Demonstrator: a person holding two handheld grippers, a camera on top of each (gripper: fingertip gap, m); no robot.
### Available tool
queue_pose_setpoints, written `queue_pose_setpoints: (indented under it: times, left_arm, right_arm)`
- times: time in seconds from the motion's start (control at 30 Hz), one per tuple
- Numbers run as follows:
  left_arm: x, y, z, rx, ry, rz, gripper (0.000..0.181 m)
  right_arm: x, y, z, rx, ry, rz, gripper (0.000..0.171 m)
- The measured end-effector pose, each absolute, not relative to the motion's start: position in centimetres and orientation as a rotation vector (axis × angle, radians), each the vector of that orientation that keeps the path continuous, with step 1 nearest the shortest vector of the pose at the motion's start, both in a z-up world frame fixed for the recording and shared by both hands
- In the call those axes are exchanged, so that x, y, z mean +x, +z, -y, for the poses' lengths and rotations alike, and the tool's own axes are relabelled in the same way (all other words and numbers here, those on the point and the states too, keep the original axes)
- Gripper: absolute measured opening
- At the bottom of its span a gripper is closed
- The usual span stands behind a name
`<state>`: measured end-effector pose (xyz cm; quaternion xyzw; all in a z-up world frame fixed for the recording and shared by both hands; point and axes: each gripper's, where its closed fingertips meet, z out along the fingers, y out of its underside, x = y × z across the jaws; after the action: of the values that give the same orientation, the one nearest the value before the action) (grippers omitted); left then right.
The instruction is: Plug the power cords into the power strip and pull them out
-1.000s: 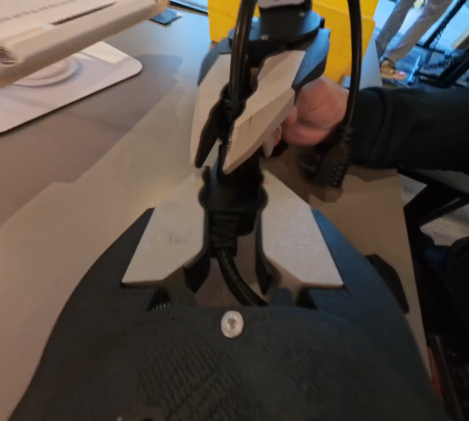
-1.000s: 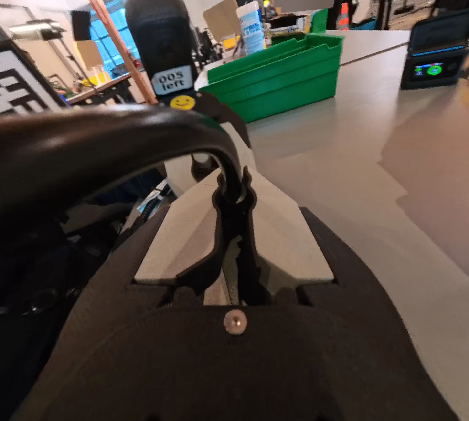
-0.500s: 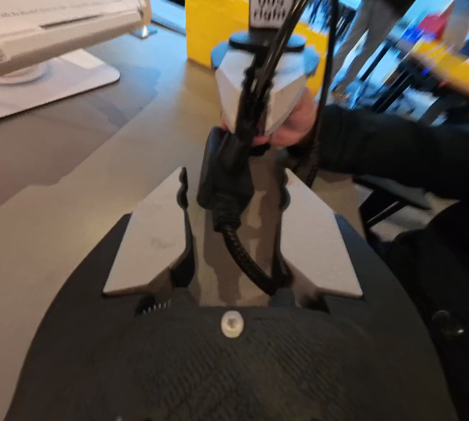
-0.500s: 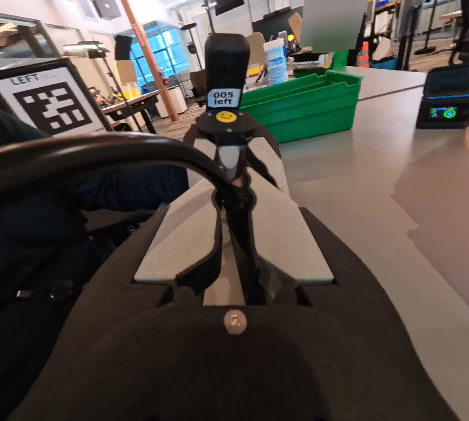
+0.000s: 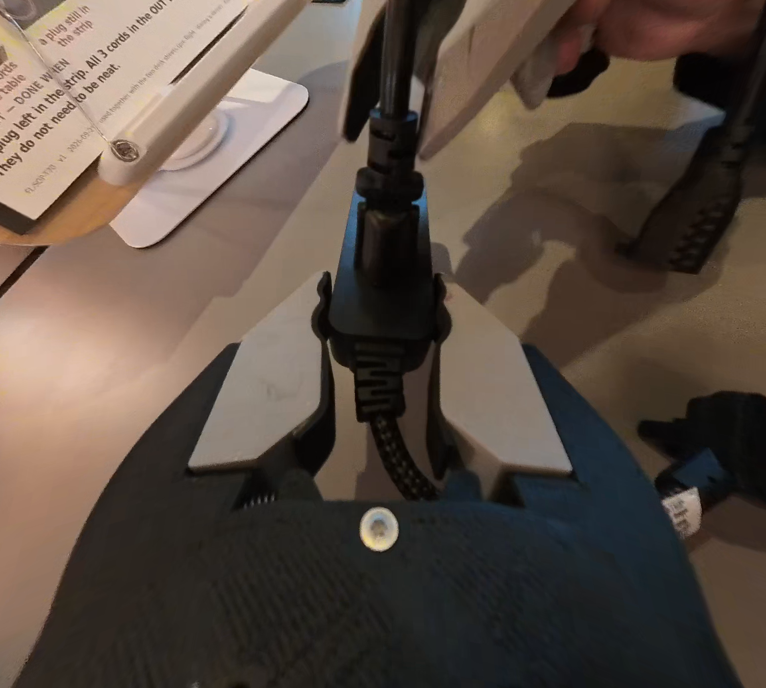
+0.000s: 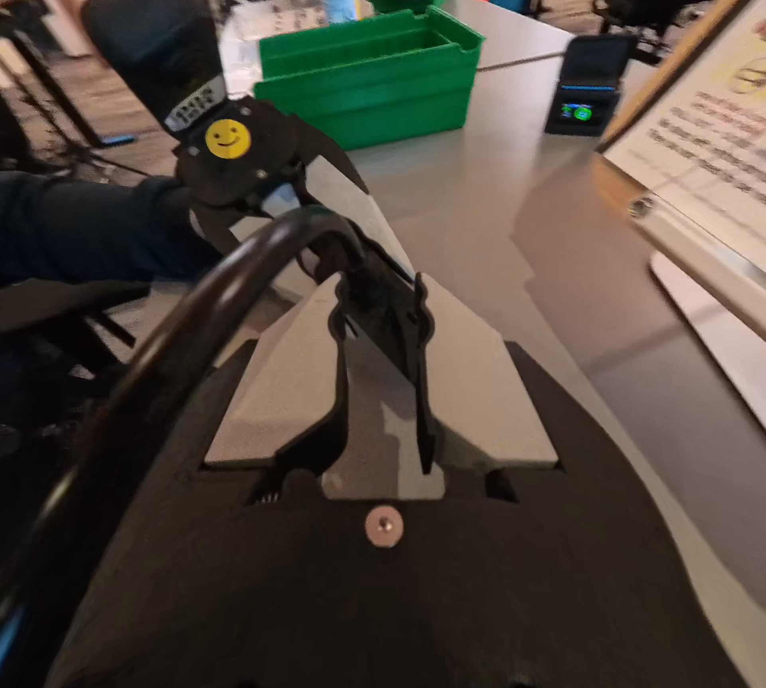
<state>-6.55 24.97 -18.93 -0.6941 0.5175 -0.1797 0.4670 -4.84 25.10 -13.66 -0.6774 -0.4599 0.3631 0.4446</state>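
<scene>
My left gripper [image 5: 381, 307] is shut on the end of the black power strip [image 5: 383, 322]; both pads press its sides. The strip's braided cable [image 5: 398, 456] runs back between my fingers. A black plug [image 5: 387, 237] sits in the strip's top face. Its cord [image 5: 393, 46] rises between the fingers of my right gripper [image 5: 389, 142], which stand apart on either side of it. In the right wrist view my right gripper [image 6: 380, 295] is open around the strip [image 6: 385, 320], and the cord [image 6: 207, 320] arches off to the left.
An instruction stand [image 5: 124, 46] on a white base [image 5: 232, 154] stands at the left. Another black plug [image 5: 684, 220] lies on the table at the right, and a black tagged item [image 5: 725, 461] lower right. A green bin [image 6: 364, 88] and a small screen device [image 6: 588, 96] stand farther off.
My left gripper let go of the strip, opened wide, then shut on it again with a wider hold. My right gripper, shut on the cord before, has opened around it.
</scene>
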Motion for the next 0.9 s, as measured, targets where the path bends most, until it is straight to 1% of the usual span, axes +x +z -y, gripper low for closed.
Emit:
queue_pose_setpoints:
  times: [0.03, 0.07, 0.1, 0.13, 0.17, 0.2, 0.27, 0.37, 0.4, 0.47, 0.5, 0.57, 0.6, 0.67, 0.7, 0.73, 0.77, 0.8, 0.83, 0.87, 0.9]
  left_arm:
    - [-6.6, -18.8, -24.9, -1.681, -0.446, -1.27, 0.046]
    - [-7.0, -18.8, -25.1, -1.679, -0.427, -1.257, 0.046]
    - [-7.4, -18.8, -25.4, -1.685, -0.413, -1.243, 0.046]
    - [-7.8, -18.8, -25.7, -1.698, -0.413, -1.217, 0.045]
    - [-8.0, -18.7, -26.1, -1.714, -0.428, -1.188, 0.045]
    - [-8.1, -18.7, -26.3, -1.723, -0.448, -1.165, 0.045]
    - [-8.0, -18.8, -26.5, -1.737, -0.473, -1.135, 0.045]
    - [-8.3, -19.5, -27.1, -1.802, -0.466, -1.093, 0.045]
    - [-8.4, -19.8, -27.2, -1.822, -0.475, -1.088, 0.045]
    - [-8.4, -20.3, -27.3, -1.856, -0.504, -1.076, 0.045]
    - [-8.4, -20.4, -27.3, -1.862, -0.517, -1.075, 0.045]
    - [-8.3, -20.4, -27.3, -1.86, -0.515, -1.078, 0.045]
    - [-8.2, -20.3, -27.2, -1.851, -0.508, -1.077, 0.045]
    - [-8.1, -20.2, -27.0, -1.842, -0.506, -1.076, 0.045]
    - [-8.1, -20.2, -26.9, -1.839, -0.504, -1.076, 0.045]
    - [-8.1, -20.2, -26.9, -1.836, -0.497, -1.077, 0.045]
    - [-8.0, -20.2, -26.9, -1.837, -0.495, -1.081, 0.045]
    - [-8.0, -20.3, -26.9, -1.841, -0.494, -1.084, 0.045]
    - [-8.0, -20.4, -27.0, -1.849, -0.489, -1.083, 0.045]
    - [-8.0, -20.5, -27.0, -1.853, -0.491, -1.088, 0.045]
    - [-7.9, -20.7, -26.8, -1.856, -0.497, -1.101, 0.045]
  right_arm:
    - [-3.3, -14.5, -26.1, -1.749, 0.765, 1.112, 0.015]
    - [-1.2, -15.5, -27.3, -1.834, 0.595, 1.069, 0.009]
    - [1.2, -16.4, -28.2, -1.934, 0.433, 1.007, 0.013]
    - [3.5, -16.8, -28.6, -2.031, 0.304, 0.922, 0.011]
    - [5.4, -16.5, -28.7, -2.1, 0.217, 0.81, 0.011]
    - [6.6, -15.8, -28.2, -2.128, 0.173, 0.707, 0.015]
    - [8.2, -13.3, -26.4, -2.058, 0.127, 0.562, 0.023]
    - [10.2, -8.6, -22.8, -1.84, 0.028, 0.42, 0.022]
    - [9.6, -7.2, -21.5, -1.756, 0.047, 0.417, 0.019]
    - [5.1, -5.5, -18.9, -1.583, 0.237, 0.497, 0.015]
    - [2.0, -5.8, -17.8, -1.547, 0.374, 0.558, 0.012]
    - [-2.6, -8.8, -17.5, -1.648, 0.577, 0.655, 0.0]
    - [-4.0, -10.4, -18.4, -1.71, 0.607, 0.671, 0.0]
    - [-5.8, -12.1, -21.2, -1.731, 0.604, 0.657, 0.012]
    - [-6.6, -12.4, -22.6, -1.721, 0.605, 0.642, 0.013]
    - [-7.3, -12.6, -24.0, -1.722, 0.613, 0.627, 0.019]
    - [-7.9, -12.7, -25.2, -1.727, 0.625, 0.619, 0.034]
    - [-8.5, -12.8, -26.3, -1.736, 0.62, 0.622, 0.035]
    - [-8.8, -13.2, -27.3, -1.754, 0.59, 0.641, 0.033]
    - [-8.9, -13.8, -28.3, -1.776, 0.556, 0.671, 0.029]
    - [-9.0, -14.4, -29.1, -1.798, 0.546, 0.697, 0.019]
